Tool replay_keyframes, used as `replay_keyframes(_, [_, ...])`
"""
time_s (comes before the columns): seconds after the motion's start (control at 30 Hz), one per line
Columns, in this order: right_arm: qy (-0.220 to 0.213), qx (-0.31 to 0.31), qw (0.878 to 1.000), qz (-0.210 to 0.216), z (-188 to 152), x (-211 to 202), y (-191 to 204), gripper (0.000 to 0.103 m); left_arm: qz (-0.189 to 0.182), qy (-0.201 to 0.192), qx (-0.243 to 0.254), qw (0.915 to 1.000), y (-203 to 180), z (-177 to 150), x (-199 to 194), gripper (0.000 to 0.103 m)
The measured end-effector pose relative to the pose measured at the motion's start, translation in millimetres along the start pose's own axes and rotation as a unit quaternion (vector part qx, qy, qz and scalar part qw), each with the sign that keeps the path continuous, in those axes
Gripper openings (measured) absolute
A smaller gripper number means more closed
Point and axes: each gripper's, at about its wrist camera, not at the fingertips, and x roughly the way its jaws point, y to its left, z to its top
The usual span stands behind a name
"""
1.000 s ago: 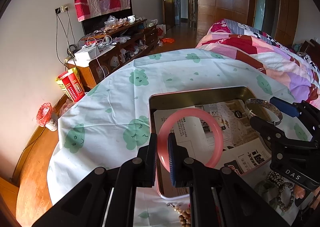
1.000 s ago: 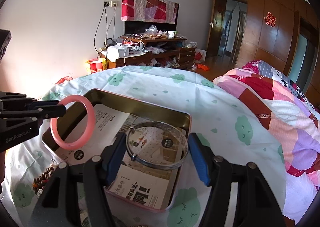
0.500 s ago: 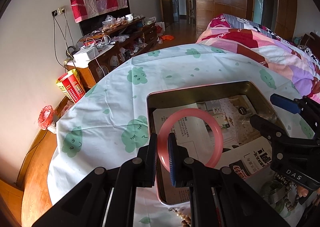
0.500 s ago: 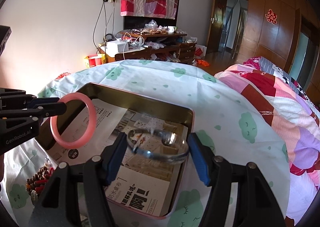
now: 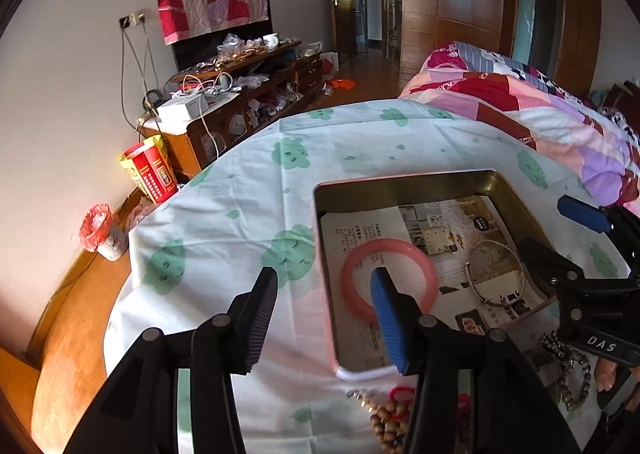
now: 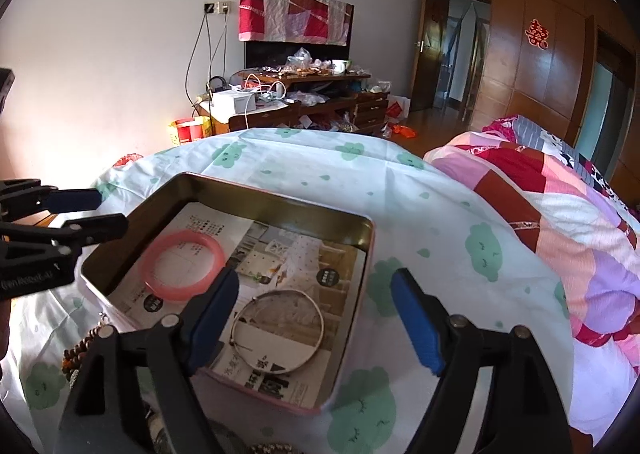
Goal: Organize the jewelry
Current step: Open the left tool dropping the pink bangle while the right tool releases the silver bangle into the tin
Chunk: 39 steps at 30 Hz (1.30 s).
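Left wrist view: your left gripper (image 5: 324,318) had just opened and held nothing; the pink bangle (image 5: 386,278) lay flat near the tin (image 5: 404,182)'s left wall. Right wrist view: your right gripper (image 6: 316,324) had just spread too, empty, with the silver bangle (image 6: 278,324) by the near edge. Both looked rigid, light and slippery, so pinch across the band.
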Motion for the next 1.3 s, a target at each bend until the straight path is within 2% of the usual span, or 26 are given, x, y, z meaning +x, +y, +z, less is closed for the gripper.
replay_keyframes(0.4, [-0.008,0.026,1.0,-0.001,-22.6,-37.3,-6.4,0.086,0.0,0.005,-0.024,0.9997,16.0,-48.9,-33.2,0.049])
replay_keyframes(0.63, [0.008,0.023,1.0,-0.002,-51.4,-50.0,1.7,0.086,-0.019,0.017,-0.019,0.9995,-2.4,-76.1,-43.0,0.049])
replay_keyframes(0.77, [0.01,0.016,1.0,-0.004,-65.8,-57.7,6.4,0.086,-0.036,0.022,-0.024,0.9988,-11.6,-82.7,-42.1,0.049])
replay_keyframes(0.93, [0.009,0.01,1.0,-0.01,-72.8,-60.1,9.3,0.086,-0.037,0.028,-0.016,0.9988,-15.7,-86.1,-37.1,0.049])
replay_keyframes(0.97, [0.009,0.012,1.0,-0.009,-73.2,-59.5,8.4,0.086,-0.039,0.029,-0.016,0.9987,-15.9,-87.0,-35.9,0.048])
replay_keyframes(1.07, [0.011,0.016,1.0,-0.007,-75.0,-58.5,7.9,0.086,-0.053,0.037,-0.012,0.9978,-19.1,-90.8,-32.8,0.032])
replay_keyframes(1.17, [0.015,0.014,1.0,-0.009,-78.1,-55.8,8.5,0.086,-0.065,0.036,-0.003,0.9972,-23.9,-91.8,-34.2,0.023])
replay_keyframes(1.23, [0.018,0.015,1.0,-0.009,-80.4,-54.3,8.1,0.086,-0.08,0.038,0.0,0.9961,-25.0,-92.5,-34.5,0.011])
replay_keyframes(1.3, [0.017,0.017,1.0,-0.008,-80.7,-54.3,7.7,0.086,-0.083,0.037,0.007,0.9959,-28.1,-93.8,-35.9,0.008])
